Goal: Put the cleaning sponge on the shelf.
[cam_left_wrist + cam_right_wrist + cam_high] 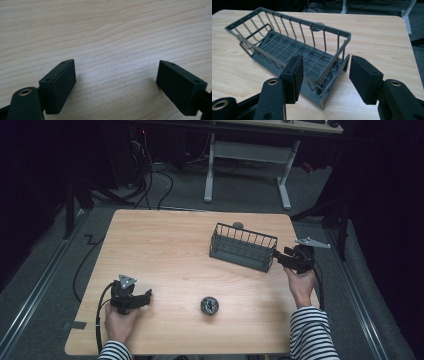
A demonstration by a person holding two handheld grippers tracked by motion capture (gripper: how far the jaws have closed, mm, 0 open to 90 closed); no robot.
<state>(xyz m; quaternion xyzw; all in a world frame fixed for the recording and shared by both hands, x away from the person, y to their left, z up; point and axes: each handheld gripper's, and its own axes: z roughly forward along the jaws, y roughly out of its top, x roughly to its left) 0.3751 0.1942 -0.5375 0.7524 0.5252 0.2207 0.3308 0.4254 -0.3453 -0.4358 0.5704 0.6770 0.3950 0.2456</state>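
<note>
Nearest you, your left gripper (134,298) lay low at the front left of the wooden surface (165,250), its jaws spread wide over bare wood with nothing between them; its own view showed plain grain between the two black pads. A little farther in, near the front middle, a small dark round object (209,305) sat alone, well apart from both grippers; what it was you could not tell from the high view.

Farther back on the right, your right gripper (279,258) pointed at the near end of the grey wire basket (243,247). In the right gripper view, the jaws stood partly apart with the basket's (287,40) end corner between them; the left pad lay against or just beside the long side wires, while the right pad stood clear of the end, so the jaws did not clamp it. The basket lay at the right rear of the surface, set slantwise, and seemed slightly tilted.
</note>
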